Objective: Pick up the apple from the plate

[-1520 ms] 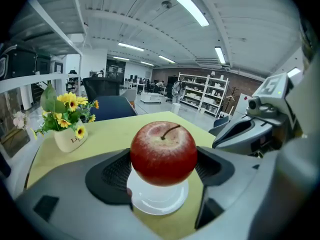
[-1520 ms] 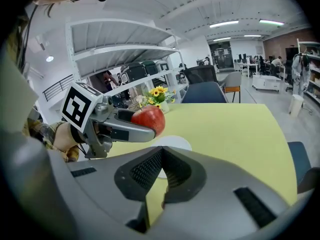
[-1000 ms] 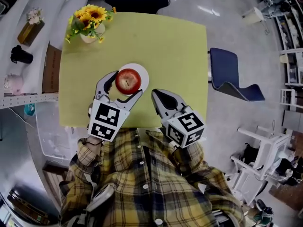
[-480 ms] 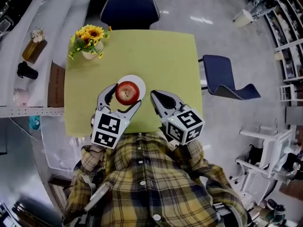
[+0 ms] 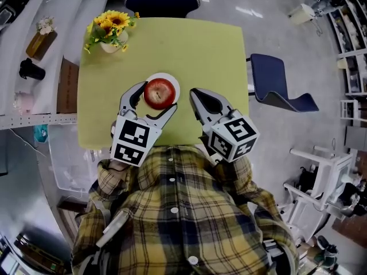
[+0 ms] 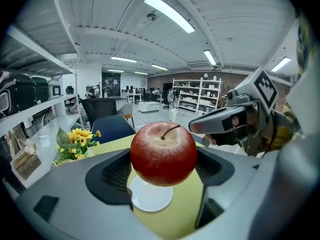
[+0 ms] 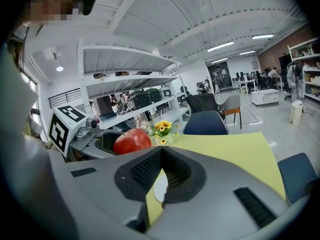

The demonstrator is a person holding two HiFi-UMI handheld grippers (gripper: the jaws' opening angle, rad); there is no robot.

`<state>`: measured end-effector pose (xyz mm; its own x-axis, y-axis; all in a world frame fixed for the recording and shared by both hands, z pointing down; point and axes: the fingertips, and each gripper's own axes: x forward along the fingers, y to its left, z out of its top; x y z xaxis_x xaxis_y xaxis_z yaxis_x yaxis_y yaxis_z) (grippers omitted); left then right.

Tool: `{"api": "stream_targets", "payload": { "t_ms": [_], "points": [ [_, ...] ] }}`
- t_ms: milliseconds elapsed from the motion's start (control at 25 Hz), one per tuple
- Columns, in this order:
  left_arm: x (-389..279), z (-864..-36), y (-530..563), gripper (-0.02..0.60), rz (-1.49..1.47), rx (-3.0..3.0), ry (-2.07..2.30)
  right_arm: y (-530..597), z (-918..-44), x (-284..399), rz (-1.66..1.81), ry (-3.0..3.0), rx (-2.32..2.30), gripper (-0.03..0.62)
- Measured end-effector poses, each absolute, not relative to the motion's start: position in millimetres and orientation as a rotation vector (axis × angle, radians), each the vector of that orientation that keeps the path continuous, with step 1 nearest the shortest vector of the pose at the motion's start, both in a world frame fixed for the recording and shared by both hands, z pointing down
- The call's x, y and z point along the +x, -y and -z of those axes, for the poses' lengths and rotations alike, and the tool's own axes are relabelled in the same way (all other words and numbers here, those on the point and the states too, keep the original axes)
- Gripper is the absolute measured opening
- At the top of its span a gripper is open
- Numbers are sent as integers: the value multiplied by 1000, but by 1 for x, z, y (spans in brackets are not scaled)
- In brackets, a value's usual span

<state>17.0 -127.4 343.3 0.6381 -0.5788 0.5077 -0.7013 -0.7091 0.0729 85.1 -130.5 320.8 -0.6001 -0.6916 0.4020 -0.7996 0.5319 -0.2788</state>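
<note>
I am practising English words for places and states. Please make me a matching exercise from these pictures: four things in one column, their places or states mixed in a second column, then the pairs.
1. apple
2. plate
3. sunflowers
4. right gripper

A. at the far left corner of the table
B. jaws together, holding nothing
C. clamped in the left gripper
D. flat on the table, bare

Pairs: 1-C; 2-D; 3-A; 4-B

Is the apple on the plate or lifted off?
Lifted off: the left gripper clamps the apple, and the plate shows bare below it.
</note>
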Motion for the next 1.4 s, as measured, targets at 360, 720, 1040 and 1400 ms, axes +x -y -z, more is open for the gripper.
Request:
{"api": "stream_targets", "payload": {
  "t_ms": [360, 720, 1040, 1400],
  "points": [
    [11, -346, 132, 403, -657, 2588, 1035, 137, -320, 81, -608, 2522, 1239, -3],
    [11, -347, 135, 403, -661, 2587, 1028, 137, -322, 78, -598, 2522, 1217, -3],
    [13, -349, 133, 405, -672, 2589, 1016, 135, -324, 80, -604, 2514, 1219, -3],
    [14, -353, 132, 404, -679, 2582, 1022, 134, -329, 80, -609, 2508, 1207, -3]
  ]
}}
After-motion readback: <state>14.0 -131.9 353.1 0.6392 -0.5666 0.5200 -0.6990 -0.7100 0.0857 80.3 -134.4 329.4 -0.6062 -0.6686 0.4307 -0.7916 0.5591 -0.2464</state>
